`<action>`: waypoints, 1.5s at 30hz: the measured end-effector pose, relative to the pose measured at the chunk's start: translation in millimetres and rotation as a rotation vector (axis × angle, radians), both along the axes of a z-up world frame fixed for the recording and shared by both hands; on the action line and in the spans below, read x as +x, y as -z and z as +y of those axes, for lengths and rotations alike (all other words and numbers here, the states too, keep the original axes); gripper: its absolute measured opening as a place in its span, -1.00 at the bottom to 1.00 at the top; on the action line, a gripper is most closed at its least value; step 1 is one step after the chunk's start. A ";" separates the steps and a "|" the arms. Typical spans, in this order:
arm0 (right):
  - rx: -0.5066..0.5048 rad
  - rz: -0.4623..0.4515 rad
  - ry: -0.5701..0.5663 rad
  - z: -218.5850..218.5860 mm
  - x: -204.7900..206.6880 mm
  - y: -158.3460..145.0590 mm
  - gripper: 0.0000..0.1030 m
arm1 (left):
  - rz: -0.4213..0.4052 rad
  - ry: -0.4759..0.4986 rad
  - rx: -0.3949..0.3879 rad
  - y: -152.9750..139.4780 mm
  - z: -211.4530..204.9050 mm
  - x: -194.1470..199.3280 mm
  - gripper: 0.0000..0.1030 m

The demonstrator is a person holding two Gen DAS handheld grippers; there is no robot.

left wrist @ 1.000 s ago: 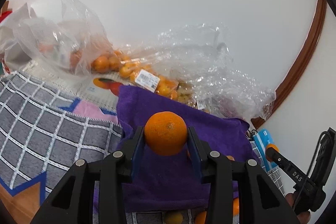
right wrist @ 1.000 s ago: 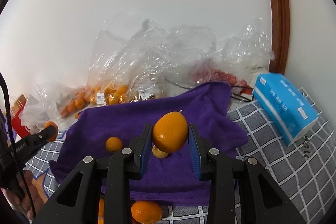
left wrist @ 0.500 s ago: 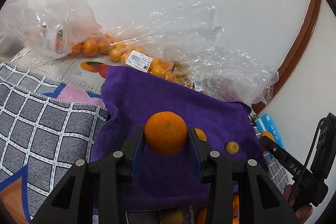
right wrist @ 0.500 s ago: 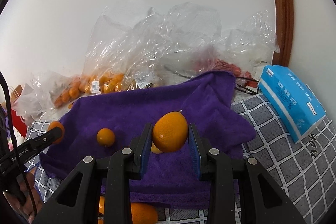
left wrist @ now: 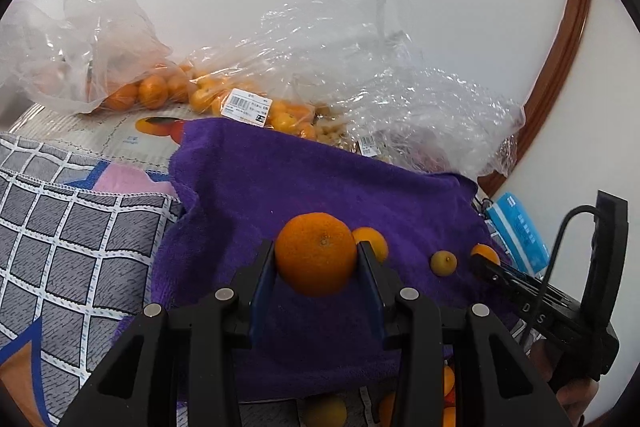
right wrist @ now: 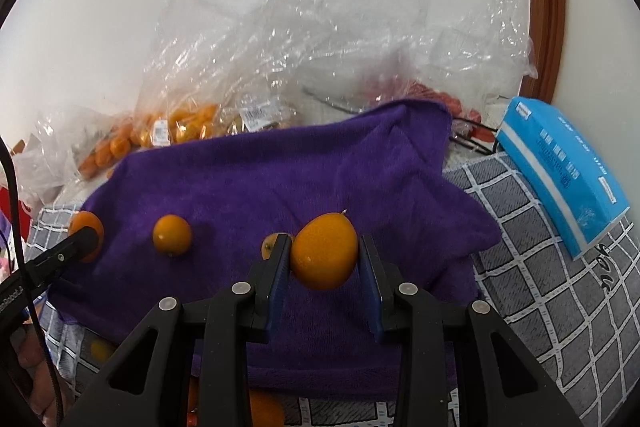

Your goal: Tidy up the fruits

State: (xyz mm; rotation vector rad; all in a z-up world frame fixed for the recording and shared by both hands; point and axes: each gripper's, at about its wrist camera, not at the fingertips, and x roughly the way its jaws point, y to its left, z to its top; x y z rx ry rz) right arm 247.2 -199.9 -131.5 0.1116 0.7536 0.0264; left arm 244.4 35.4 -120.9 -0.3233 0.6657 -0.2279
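My left gripper (left wrist: 316, 259) is shut on a round orange mandarin (left wrist: 315, 253), held just above a purple towel (left wrist: 300, 179). A smaller orange fruit (left wrist: 374, 241) and a small yellow fruit (left wrist: 443, 263) lie on the towel beside it. My right gripper (right wrist: 324, 259) is shut on a smooth oval orange fruit (right wrist: 324, 250) over the same purple towel (right wrist: 280, 179). There a loose orange fruit (right wrist: 172, 234) lies to the left and a yellow one (right wrist: 271, 243) peeks out behind the left finger. The other gripper's tip, with its fruit (right wrist: 86, 230), shows at the left edge.
Clear plastic bags with several oranges (left wrist: 152, 91) and crumpled film (left wrist: 380, 67) line the white wall behind the towel. A blue tissue pack (right wrist: 560, 171) lies on the grey checked cloth (right wrist: 540, 267) at the right. More fruit (left wrist: 326, 411) sits below the towel's near edge.
Both grippers have sunk toward the purple towel with their fruits still held. The towel and its loose fruits now fill more of each view.
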 end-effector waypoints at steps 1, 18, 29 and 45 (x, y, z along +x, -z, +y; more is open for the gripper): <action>-0.004 0.007 -0.001 0.7 1.0 2.1 -0.35 | 0.006 0.002 0.003 1.2 -0.7 0.8 -0.27; -0.028 0.063 -0.007 4.8 4.8 16.7 -0.34 | 0.034 0.022 0.045 6.8 -9.6 3.4 -0.26; -0.073 -0.014 -0.002 8.7 -6.2 2.7 0.27 | -0.017 0.027 0.042 -0.9 -11.1 -3.8 0.15; -0.078 -0.076 0.051 4.9 -16.4 -13.5 0.53 | -0.072 -0.055 -0.002 -7.6 0.5 -13.7 0.14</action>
